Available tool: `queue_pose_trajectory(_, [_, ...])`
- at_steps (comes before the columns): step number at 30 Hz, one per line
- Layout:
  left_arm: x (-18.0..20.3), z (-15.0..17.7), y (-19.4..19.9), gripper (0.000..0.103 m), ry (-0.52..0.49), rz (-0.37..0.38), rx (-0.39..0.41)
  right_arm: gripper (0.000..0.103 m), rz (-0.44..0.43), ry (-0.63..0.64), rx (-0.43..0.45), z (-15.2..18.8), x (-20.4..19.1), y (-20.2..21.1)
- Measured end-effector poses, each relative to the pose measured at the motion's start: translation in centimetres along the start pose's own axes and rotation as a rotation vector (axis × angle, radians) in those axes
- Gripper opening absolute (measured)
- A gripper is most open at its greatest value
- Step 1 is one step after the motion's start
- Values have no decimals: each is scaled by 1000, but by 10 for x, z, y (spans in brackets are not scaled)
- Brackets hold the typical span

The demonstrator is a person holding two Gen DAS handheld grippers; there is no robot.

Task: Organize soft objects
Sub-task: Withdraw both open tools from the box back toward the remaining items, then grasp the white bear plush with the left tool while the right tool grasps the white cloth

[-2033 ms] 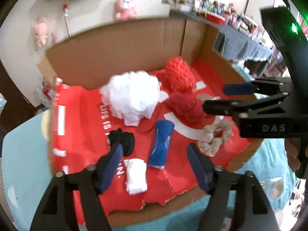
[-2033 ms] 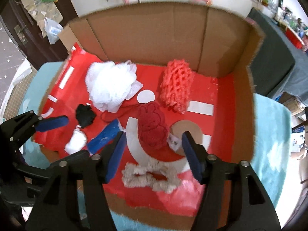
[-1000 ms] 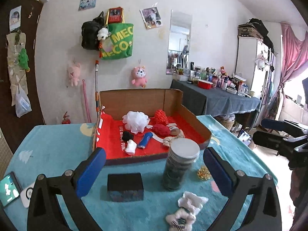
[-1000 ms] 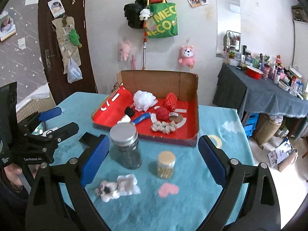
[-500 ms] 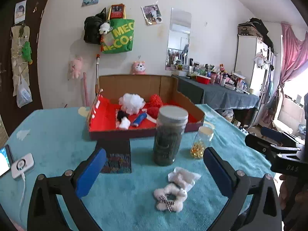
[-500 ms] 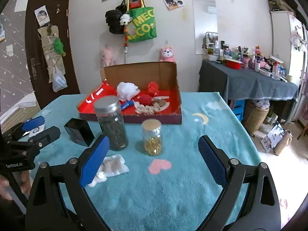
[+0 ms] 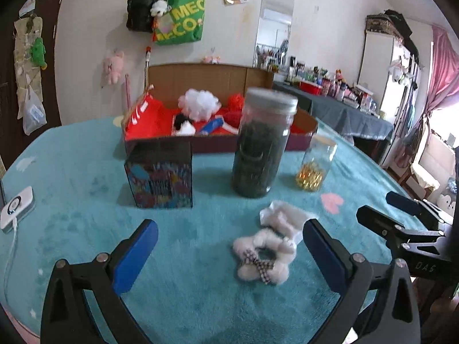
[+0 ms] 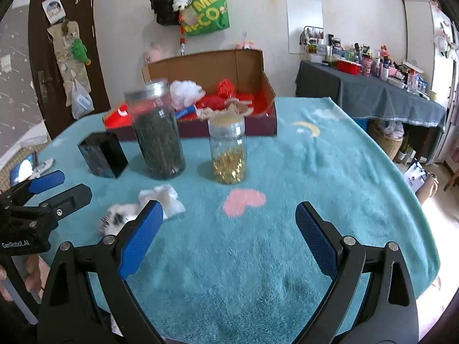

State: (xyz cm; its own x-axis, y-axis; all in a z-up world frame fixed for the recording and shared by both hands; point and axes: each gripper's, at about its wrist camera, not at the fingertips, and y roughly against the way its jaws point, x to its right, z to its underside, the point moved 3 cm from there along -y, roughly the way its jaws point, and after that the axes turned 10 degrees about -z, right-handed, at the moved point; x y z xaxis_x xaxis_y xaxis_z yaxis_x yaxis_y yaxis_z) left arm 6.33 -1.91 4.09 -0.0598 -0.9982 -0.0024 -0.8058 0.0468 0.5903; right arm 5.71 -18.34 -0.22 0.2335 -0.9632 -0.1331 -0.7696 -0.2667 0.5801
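Note:
A fluffy white scrunchie with a checked bow [image 7: 262, 256] lies on the teal table cover, with a white cloth piece [image 7: 282, 216] just behind it. My left gripper [image 7: 226, 253] is open, low over the cover, and the scrunchie sits between its fingers nearer the right one. In the right wrist view the same scrunchie [image 8: 117, 218] and cloth [image 8: 162, 199] lie left of my right gripper [image 8: 229, 232], which is open over bare cover. The cardboard box [image 7: 200, 78] with a red lining holds a white puff [image 7: 199, 107], red net items and other soft things.
A tall dark-filled jar [image 7: 262, 143], a small jar with gold contents [image 7: 314, 166] and a black patterned box [image 7: 160, 173] stand between the grippers and the cardboard box. A white device with a cable [image 7: 17, 205] lies at the left edge. A hand [image 8: 17, 272] holds the left gripper.
Both grippers pulled back from over the box's contents to low over the near side of the table. The scrunchie now lies between the left gripper's fingers. Both stayed open.

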Motion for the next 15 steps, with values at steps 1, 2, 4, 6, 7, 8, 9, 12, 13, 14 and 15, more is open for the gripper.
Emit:
queue_pose_trajectory(1, [0,2,-2,103,0,1,-8,95,-2,-4,-6,3,1,-2])
queue_pose_trajectory(2, [0,4,-4,103,2,2,-17,95,-6,-10,-13,5,1,-4])
queue_pose_trajectory(4, [0,9,-9,103,2,4,-39,95,-10,-24,-28,9,4,-9])
queue_pose_trajectory(6, [2,12,-14,103,-4,3,-57,95,-10,-33,-38,12,6,-13])
queue_pose_trajectory(7, [1,12,-15,103,-5,2,-61,95,-11,-37,-44,13,7,-14])
queue_pose_trajectory(8, [2,13,-16,103,-7,3,-65,95,-12,-42,-48,13,9,-16])
queue_pose_trajectory(9, [3,13,-18,103,-8,5,-71,95,-11,-46,-49,13,10,-16])
queue_pose_trajectory(12, [5,14,-22,103,-12,30,-99,95,-12,-59,-64,12,15,-19])
queue_pose_trajectory(13, [7,14,-23,103,-17,40,-111,95,-14,-64,-72,11,16,-20])
queue_pose_trajectory(14, [9,14,-25,103,-23,50,-122,95,-19,-70,-84,10,18,-21])
queue_pose_trajectory(15, [11,14,-27,103,-32,56,-133,95,-23,-74,-89,9,20,-22])
